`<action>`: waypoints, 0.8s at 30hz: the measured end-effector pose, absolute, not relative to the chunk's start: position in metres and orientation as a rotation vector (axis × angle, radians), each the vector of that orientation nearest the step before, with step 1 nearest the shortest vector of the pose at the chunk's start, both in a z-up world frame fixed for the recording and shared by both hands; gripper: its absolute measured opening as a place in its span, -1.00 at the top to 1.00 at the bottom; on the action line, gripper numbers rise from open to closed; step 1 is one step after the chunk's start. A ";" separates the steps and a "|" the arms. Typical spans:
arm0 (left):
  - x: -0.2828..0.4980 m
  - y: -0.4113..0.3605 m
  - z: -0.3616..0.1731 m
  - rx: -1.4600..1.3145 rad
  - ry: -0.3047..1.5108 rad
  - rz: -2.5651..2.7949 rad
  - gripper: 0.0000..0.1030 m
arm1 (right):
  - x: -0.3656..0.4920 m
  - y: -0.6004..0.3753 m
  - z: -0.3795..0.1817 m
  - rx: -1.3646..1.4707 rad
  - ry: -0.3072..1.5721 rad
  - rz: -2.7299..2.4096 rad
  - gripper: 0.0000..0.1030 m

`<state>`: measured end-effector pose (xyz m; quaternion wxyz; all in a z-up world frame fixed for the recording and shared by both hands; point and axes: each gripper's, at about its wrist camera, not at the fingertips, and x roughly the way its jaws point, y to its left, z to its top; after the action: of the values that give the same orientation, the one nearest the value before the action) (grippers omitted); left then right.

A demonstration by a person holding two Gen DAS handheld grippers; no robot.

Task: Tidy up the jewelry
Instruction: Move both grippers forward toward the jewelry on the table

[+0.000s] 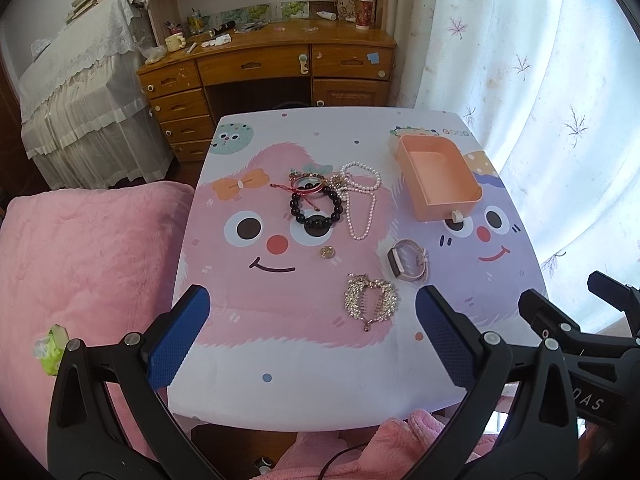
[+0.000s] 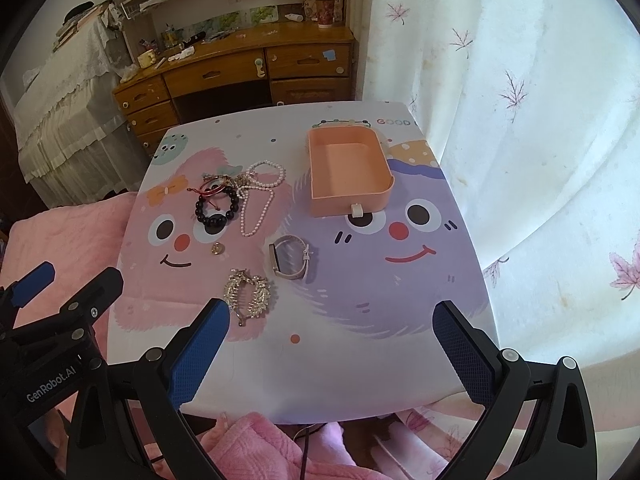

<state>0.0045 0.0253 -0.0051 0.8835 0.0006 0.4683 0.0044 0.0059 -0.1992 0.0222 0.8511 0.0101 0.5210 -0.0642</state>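
An empty peach drawer box (image 1: pixel 438 176) (image 2: pixel 348 172) stands at the table's far right. A black bead bracelet (image 1: pixel 316 208) (image 2: pixel 216 208), a red bangle (image 1: pixel 306 186), a pearl necklace (image 1: pixel 362 200) (image 2: pixel 258 200) and a small gold piece (image 1: pixel 327 252) lie mid-table. A watch (image 1: pixel 408 260) (image 2: pixel 290 258) and a gold rhinestone hair comb (image 1: pixel 370 300) (image 2: pixel 248 294) lie nearer. My left gripper (image 1: pixel 312 336) is open and empty above the near edge. My right gripper (image 2: pixel 332 352) is open and empty, beside it on the right.
The small table (image 1: pixel 280 380) has a cartoon-print cover. A pink cushion (image 1: pixel 80 264) lies to its left and pink cloth (image 2: pixel 260 448) below the near edge. A wooden desk (image 1: pixel 272 68) stands behind, a white curtain (image 2: pixel 520 120) on the right.
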 end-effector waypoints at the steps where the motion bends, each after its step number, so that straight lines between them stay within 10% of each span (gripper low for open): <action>1: 0.005 0.030 -0.006 0.000 0.983 0.009 -0.98 | 0.009 -0.193 0.020 0.020 1.113 -0.134 -1.00; 24: 0.045 0.151 -0.145 -0.197 1.327 -0.064 -0.98 | -0.001 -0.078 -0.088 -0.175 1.166 -0.139 -1.00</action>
<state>0.0447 0.1506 -0.1449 0.7830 -0.0911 0.6147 -0.0297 -0.0005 -0.0778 -0.0878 0.8288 -0.0826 0.5494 -0.0657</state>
